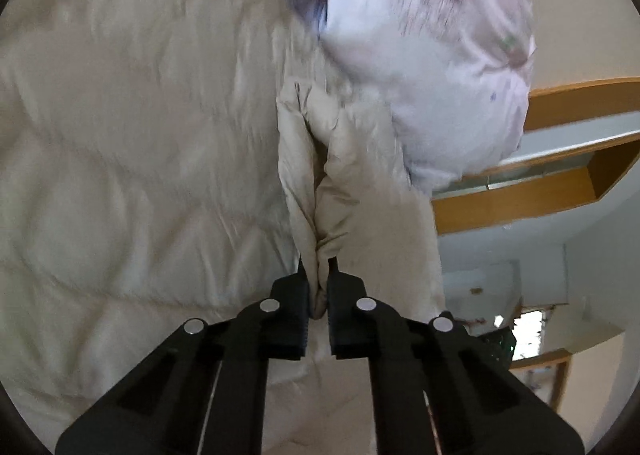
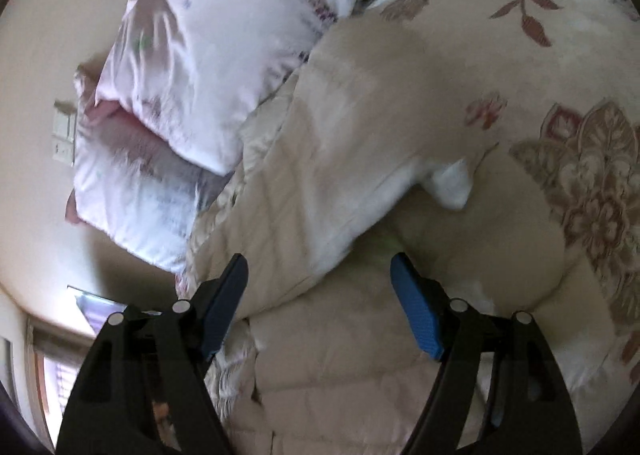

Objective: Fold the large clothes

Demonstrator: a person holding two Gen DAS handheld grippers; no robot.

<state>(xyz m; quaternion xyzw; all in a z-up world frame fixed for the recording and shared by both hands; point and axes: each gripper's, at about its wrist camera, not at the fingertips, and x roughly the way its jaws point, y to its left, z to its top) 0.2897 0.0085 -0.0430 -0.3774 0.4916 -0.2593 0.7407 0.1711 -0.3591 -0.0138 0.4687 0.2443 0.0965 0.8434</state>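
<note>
On a floral bedspread [image 2: 592,183], beside white pillows [image 2: 224,67].
Left gripper [image 1: 319,287] pinching the beige quilted coat [image 1: 140,155]; right gripper [image 2: 320,295] hovering spread above it.

From my left wrist feed, the quilted cream coat [image 1: 140,175] runs off the frame's left and bottom, and motion blur smears its stitching. The fold pinched in my left gripper [image 1: 319,287] vanishes between the fingers [image 1: 292,315]. The pale pillow [image 1: 432,67] is cut at the top. Small clutter at the lower right is unreadable.
</note>
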